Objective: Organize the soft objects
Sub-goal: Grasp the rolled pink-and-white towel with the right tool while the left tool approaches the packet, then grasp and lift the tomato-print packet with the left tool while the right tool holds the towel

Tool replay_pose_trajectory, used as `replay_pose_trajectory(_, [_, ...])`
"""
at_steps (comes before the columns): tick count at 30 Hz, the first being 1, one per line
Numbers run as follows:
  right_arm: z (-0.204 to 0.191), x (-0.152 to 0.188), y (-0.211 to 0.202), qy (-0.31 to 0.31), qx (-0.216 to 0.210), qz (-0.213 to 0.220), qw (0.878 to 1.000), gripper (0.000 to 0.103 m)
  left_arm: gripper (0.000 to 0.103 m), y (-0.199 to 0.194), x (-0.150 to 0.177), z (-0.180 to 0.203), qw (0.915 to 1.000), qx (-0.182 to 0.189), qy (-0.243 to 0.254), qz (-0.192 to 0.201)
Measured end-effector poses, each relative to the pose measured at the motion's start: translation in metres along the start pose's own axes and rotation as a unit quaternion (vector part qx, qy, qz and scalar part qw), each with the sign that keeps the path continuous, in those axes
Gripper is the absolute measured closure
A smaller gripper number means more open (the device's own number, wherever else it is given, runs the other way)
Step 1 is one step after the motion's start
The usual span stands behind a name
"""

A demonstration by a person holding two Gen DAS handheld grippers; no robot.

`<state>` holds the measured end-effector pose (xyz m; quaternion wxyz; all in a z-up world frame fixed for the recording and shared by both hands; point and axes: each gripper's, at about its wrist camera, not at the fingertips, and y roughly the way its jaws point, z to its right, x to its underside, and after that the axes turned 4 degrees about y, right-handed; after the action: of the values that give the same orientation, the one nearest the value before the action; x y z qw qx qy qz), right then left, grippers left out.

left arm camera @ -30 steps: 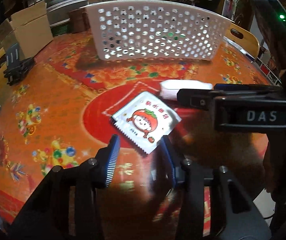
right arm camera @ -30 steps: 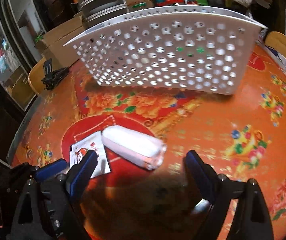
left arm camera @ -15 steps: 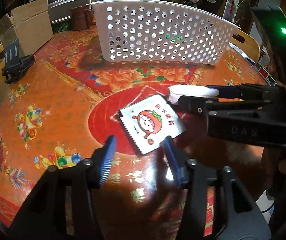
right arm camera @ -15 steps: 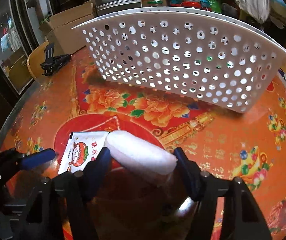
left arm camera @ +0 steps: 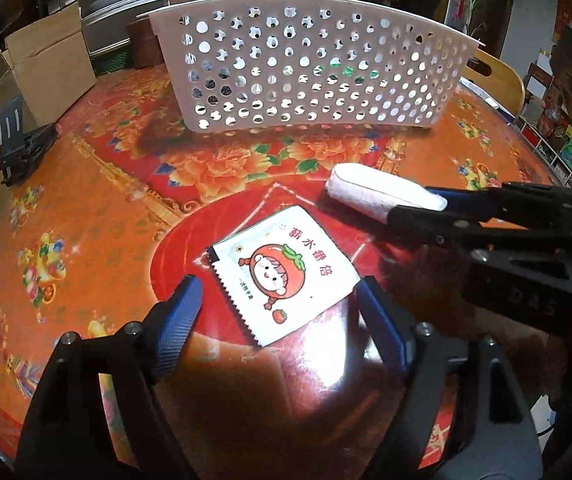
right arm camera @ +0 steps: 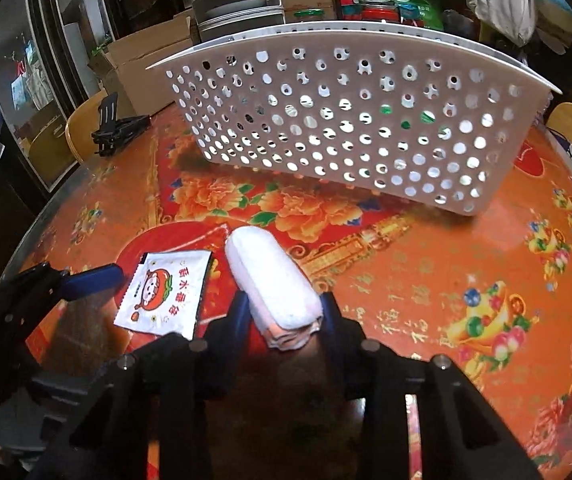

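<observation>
A white rolled towel (right arm camera: 272, 280) lies on the red table; it also shows in the left wrist view (left arm camera: 381, 194). My right gripper (right arm camera: 284, 310) is shut on the near end of the rolled towel. A flat white packet with a tomato cartoon (left arm camera: 282, 272) lies left of the towel and also shows in the right wrist view (right arm camera: 166, 292). My left gripper (left arm camera: 278, 312) is open, its two fingers on either side of the packet's near half. The white perforated basket (left arm camera: 313, 76) stands at the back of the table, and it also shows in the right wrist view (right arm camera: 349, 124).
A black folded stand (left arm camera: 18, 144) sits at the table's left edge. Cardboard boxes (left arm camera: 42, 68) and drawers (left arm camera: 122, 4) stand behind the table. Wooden chair backs (left arm camera: 493, 76) rise at the far right and left edges.
My right gripper has closed from wide open onto the rolled towel. My left gripper has opened wider and moved forward around the packet.
</observation>
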<state>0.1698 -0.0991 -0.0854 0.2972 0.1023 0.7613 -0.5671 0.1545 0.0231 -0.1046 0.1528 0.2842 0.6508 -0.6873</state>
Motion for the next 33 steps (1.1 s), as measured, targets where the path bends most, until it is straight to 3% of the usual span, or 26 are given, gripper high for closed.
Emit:
replay_pose_trajectory(3, [0.004,0.003,-0.003,0.003,-0.003,0.003,1.0,0.069,0.031,0.001,-0.001,0.002,1.0,0.002,0.004,0.003])
replay_pose_trajectory(8, [0.01,0.006,-0.008,0.009,-0.009,0.007,1.0,0.07,0.082,-0.004,0.0,0.005,0.9997,0.011,0.013,0.018])
replay_pose_trajectory(11, [0.013,0.008,-0.012,0.014,-0.012,0.01,1.0,0.07,0.091,-0.004,0.001,0.003,0.9997,0.013,0.014,0.018])
replay_pose_trajectory(18, [0.018,0.008,-0.019,0.019,-0.018,0.018,1.0,0.07,0.093,-0.003,0.0,0.001,0.9997,0.01,0.014,0.018])
replay_pose_trajectory(20, [0.019,0.008,-0.019,0.019,-0.019,0.018,0.999,0.07,0.101,-0.005,0.0,0.0,0.9996,0.012,0.013,0.022])
replay_pose_trajectory(27, [0.022,0.01,-0.027,0.022,-0.026,0.026,0.999,0.071,0.102,-0.014,-0.004,0.006,0.999,0.004,0.026,0.037])
replay_pose_trajectory(31, [0.023,0.01,-0.028,0.023,-0.025,0.026,0.999,0.071,0.101,-0.011,-0.012,0.007,0.999,-0.007,0.03,0.034])
replay_pose_trajectory(33, [0.025,0.011,-0.028,0.024,-0.026,0.026,0.999,0.071,0.09,-0.007,-0.016,0.007,0.9992,-0.003,0.03,0.026])
